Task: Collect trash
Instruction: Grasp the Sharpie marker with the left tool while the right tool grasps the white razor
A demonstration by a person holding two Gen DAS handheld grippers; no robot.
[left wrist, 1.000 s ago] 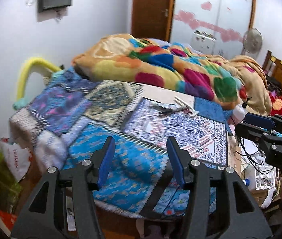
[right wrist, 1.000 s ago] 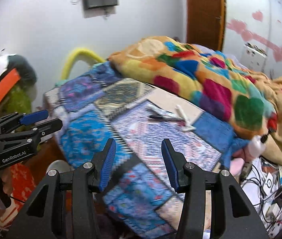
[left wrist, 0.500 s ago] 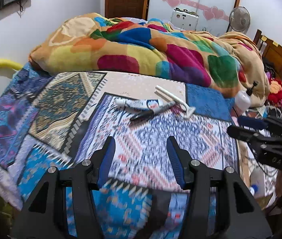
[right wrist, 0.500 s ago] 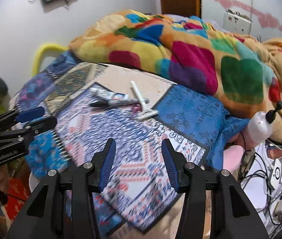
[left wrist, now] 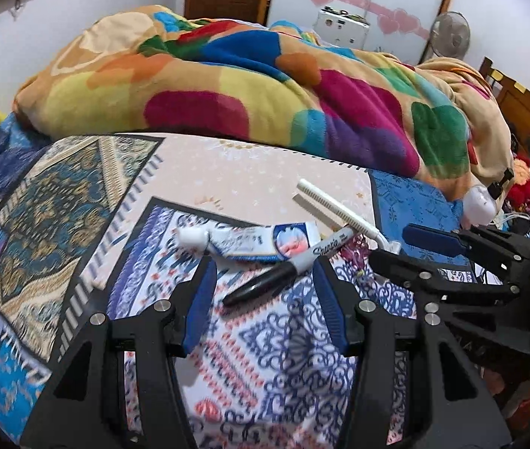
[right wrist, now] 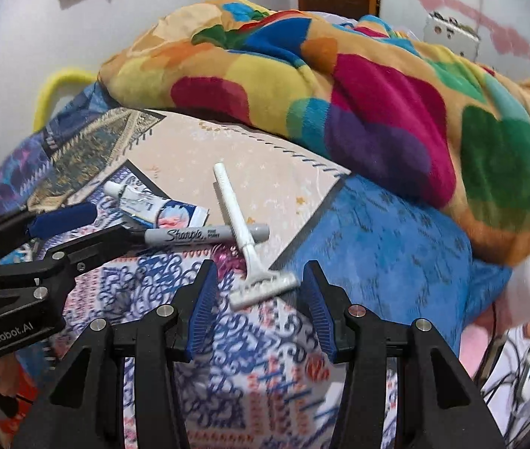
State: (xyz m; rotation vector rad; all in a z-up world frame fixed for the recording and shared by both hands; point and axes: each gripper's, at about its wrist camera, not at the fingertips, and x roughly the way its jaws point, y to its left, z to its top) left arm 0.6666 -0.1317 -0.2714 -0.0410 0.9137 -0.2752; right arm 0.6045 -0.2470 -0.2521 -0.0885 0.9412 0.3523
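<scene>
Looking along my left tongs (left wrist: pixel 263 280), I am holding them partly open above the patchwork bedspread (left wrist: pixel 77 202), with nothing gripped between the blue pads (left wrist: pixel 199 303). The black cap end of the Sharpie marker (left wrist: pixel 283 269) is lying in the gap between the fingers, though the pads are not touching it. A squeezed toothpaste tube (left wrist: pixel 250 239) is lying just beyond the marker, touching it. A white disposable razor (left wrist: pixel 343 213) is resting to the right, its handle angled away toward the bright heart-patterned blanket (left wrist: pixel 265 86) that is bunched across the bed behind. My right tongs (left wrist: pixel 414 250) are reaching in from the right edge, close to the razor head.

Looking along my right tongs (right wrist: pixel 259 288), I am holding them partly open as well and gripping nothing. The razor (right wrist: pixel 246 247) is lying with its head (right wrist: pixel 265 288) between the fingers, clear of both pads, and its handle is crossing over the grey end of the marker (right wrist: pixel 197 235). The toothpaste tube (right wrist: pixel 160 205) is sitting just beyond the marker on the left. My left tongs (right wrist: pixel 77 232) are coming in from the left, their tips at the marker's cap end. The blanket (right wrist: pixel 339 86) is filling the far side of the bed.
</scene>
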